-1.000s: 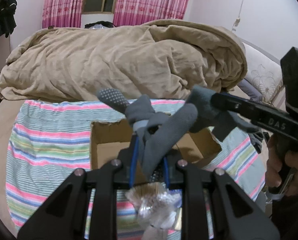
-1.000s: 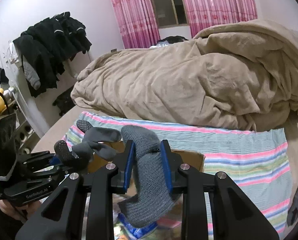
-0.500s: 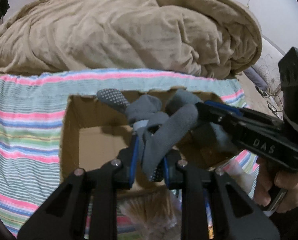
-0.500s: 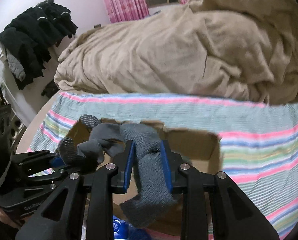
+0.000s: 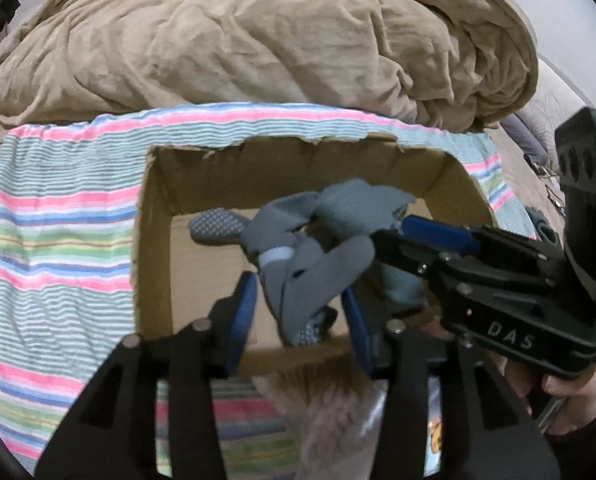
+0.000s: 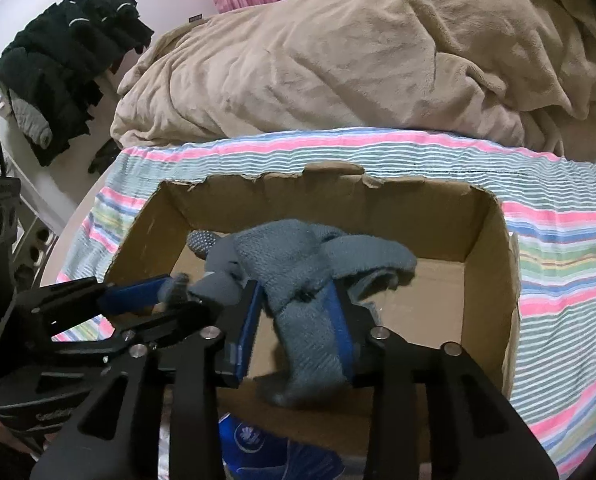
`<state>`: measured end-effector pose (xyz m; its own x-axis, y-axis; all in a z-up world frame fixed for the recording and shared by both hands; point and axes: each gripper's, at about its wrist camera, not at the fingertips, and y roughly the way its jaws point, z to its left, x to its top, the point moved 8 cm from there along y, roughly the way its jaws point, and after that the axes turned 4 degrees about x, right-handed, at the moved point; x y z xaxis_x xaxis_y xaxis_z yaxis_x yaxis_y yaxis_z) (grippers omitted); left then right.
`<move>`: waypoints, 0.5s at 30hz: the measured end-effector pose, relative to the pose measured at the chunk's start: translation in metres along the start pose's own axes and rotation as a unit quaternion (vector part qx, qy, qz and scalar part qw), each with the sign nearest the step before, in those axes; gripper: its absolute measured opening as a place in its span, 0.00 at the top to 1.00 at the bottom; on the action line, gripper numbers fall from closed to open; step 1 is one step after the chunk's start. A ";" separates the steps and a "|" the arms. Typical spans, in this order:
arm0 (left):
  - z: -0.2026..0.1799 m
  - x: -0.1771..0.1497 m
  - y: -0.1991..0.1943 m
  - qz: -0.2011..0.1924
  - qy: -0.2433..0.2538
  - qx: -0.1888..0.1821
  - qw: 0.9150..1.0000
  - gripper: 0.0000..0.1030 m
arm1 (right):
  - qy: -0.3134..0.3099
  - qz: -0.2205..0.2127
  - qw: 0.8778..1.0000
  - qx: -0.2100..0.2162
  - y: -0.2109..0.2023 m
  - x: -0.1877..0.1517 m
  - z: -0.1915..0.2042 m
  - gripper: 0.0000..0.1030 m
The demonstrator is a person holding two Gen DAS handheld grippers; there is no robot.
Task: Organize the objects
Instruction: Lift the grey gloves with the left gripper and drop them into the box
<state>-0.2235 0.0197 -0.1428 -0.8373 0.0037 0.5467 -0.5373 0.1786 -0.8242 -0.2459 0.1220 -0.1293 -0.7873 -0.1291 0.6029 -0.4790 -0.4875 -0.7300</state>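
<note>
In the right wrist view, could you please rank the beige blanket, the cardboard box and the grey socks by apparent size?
1. beige blanket
2. cardboard box, though nearer the camera
3. grey socks, clearly smallest

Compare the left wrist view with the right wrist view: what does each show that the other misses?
Left wrist only: the hand holding the right claw, and a pale bag before the box.

Right wrist only: dark clothes hanging by the wall, and a blue packet before the box.

Both: the gray socks over the open cardboard box, the striped cloth and the tan blanket.
</note>
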 end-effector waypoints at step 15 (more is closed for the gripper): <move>0.009 -0.016 -0.086 -0.061 -0.024 0.009 0.998 0.24 | -0.010 -0.054 0.998 -0.023 -0.072 0.000 0.014 0.25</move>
<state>-0.1646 -0.0045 -0.0816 -0.7698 -0.0644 0.6350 -0.6362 0.1570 -0.7554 -0.2062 0.1454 -0.0724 -0.7218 -0.0957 0.6855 -0.5790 -0.4592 -0.6737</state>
